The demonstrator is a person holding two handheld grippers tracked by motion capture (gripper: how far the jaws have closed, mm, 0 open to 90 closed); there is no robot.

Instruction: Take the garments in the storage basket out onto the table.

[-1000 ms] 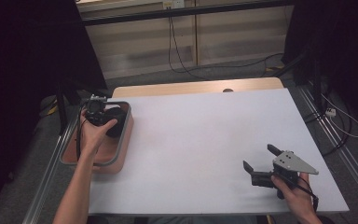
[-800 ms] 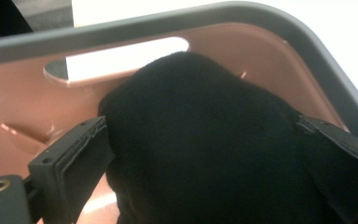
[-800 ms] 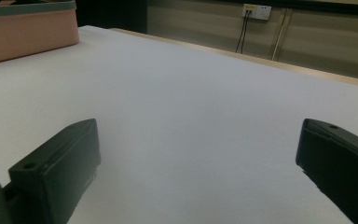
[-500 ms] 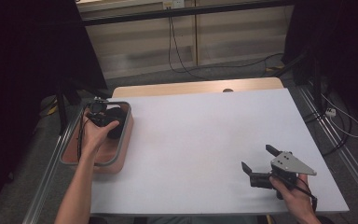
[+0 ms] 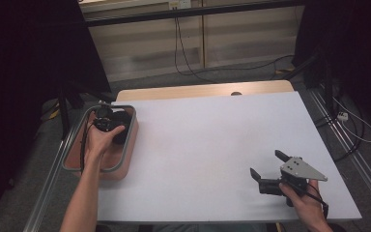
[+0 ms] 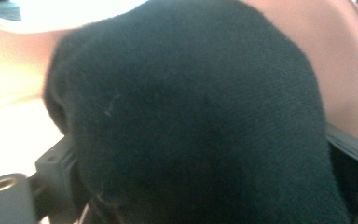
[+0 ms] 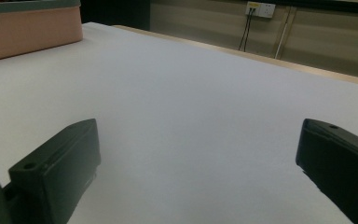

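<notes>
Black knitted cloth (image 6: 191,121) sits between the left gripper (image 5: 107,122) jaws inside the pink grey-rimmed tray (image 5: 125,159) — grip unclear, not lifted; right gripper (image 5: 269,174) waits, jaws apart.

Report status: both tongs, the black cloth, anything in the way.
Left tongs down in the pink bin, jaws around the black knitted cloth; closure unclear. Right tongs open, low over the white table. Nothing in the way.

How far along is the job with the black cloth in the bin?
Nothing lies on the white table yet. The left gripper is down in the pink bin, right against the black cloth. Lifting it out remains. The right gripper waits open over the table.
</notes>
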